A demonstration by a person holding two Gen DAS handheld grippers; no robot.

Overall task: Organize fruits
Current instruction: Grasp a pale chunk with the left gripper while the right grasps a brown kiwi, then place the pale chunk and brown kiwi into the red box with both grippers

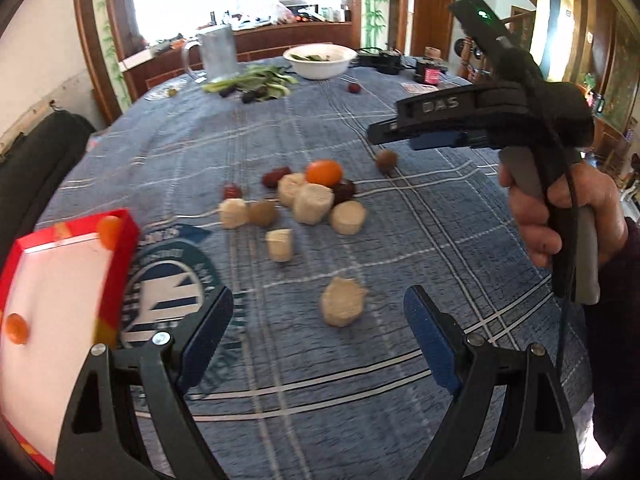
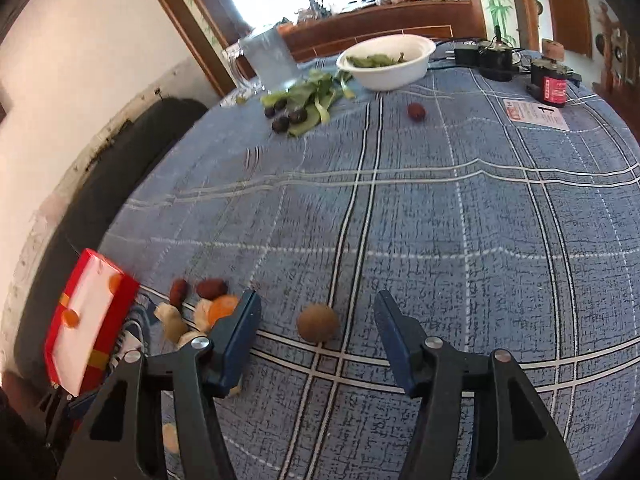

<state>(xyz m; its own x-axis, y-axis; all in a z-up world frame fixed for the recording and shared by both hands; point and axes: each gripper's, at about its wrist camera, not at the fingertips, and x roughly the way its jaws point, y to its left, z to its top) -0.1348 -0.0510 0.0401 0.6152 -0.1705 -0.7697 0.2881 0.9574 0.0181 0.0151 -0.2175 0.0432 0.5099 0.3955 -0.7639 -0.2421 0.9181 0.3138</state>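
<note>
A pile of fruit lies on the blue plaid tablecloth: an orange [image 1: 324,172], several pale peeled chunks [image 1: 312,203], brown round fruits [image 1: 262,213] and red dates [image 1: 275,177]. My left gripper [image 1: 319,330] is open and empty, with one pale chunk [image 1: 342,301] lying between its fingers. My right gripper [image 2: 316,322] is open above a lone brown round fruit [image 2: 318,323], which also shows in the left wrist view [image 1: 386,160]. A red tray [image 1: 52,304] with a white inside sits at the left and also shows in the right wrist view [image 2: 86,320].
At the far side stand a white bowl [image 1: 320,60] of greens, loose green leaves with dark fruits [image 2: 296,112], a glass pitcher [image 1: 216,54], a lone red date [image 2: 416,112], a red jar [image 2: 550,86] and black devices [image 2: 490,58]. A dark chair [image 2: 120,176] stands at the left edge.
</note>
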